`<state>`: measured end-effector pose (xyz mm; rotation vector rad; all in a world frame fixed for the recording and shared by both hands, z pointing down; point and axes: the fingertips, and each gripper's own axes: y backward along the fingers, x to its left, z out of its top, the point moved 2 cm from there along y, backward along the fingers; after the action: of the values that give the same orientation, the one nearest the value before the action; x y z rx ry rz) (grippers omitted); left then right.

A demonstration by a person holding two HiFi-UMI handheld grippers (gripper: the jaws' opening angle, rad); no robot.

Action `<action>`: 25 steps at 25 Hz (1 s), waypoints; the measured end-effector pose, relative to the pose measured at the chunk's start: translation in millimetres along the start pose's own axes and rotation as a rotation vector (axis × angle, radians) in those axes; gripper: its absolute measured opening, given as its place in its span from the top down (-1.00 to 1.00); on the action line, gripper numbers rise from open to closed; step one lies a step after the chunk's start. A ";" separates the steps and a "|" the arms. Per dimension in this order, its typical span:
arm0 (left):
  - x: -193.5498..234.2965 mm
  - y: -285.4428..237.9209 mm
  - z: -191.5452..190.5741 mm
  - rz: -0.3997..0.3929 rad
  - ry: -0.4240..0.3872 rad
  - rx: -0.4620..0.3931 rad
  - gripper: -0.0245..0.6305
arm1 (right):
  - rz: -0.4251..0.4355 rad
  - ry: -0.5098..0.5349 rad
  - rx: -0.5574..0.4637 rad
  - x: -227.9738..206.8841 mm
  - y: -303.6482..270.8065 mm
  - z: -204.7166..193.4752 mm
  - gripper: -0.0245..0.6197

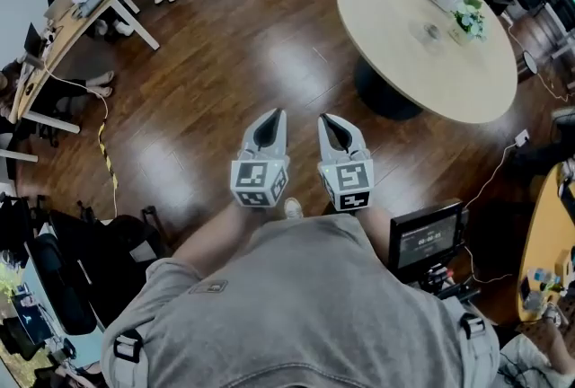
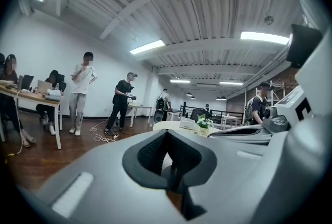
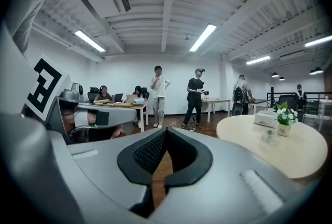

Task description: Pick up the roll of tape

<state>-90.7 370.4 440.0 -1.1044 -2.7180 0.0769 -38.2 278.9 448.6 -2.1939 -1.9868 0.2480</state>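
Your left gripper and right gripper, both pinched closed on nothing, hang over the floor, so pickup's not begun (tape roll not ID'able; maybe on round table, far right).

— How are we holding our grippers?
— Side by side in front of us, the left gripper just beside the right gripper. Both point forward, tilted only slightly down.
— And our jaws?
— Pressed together on both, and empty. Our left forearm shows bare behind its marker cube, stretched out toward the gripper.
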 end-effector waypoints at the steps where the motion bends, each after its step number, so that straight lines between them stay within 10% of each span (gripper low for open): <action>1: 4.8 -3.4 1.0 -0.009 0.002 0.001 0.93 | -0.007 -0.003 0.001 1.9 -5.3 2.7 0.88; 25: -99.8 -251.0 10.5 -0.369 -0.078 0.071 0.93 | -0.348 -0.115 -0.017 -225.0 -55.0 8.6 0.88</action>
<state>-194.9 121.1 444.1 -0.5782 -2.9134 0.1609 -115.4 60.4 455.1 -1.8350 -2.3950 0.3139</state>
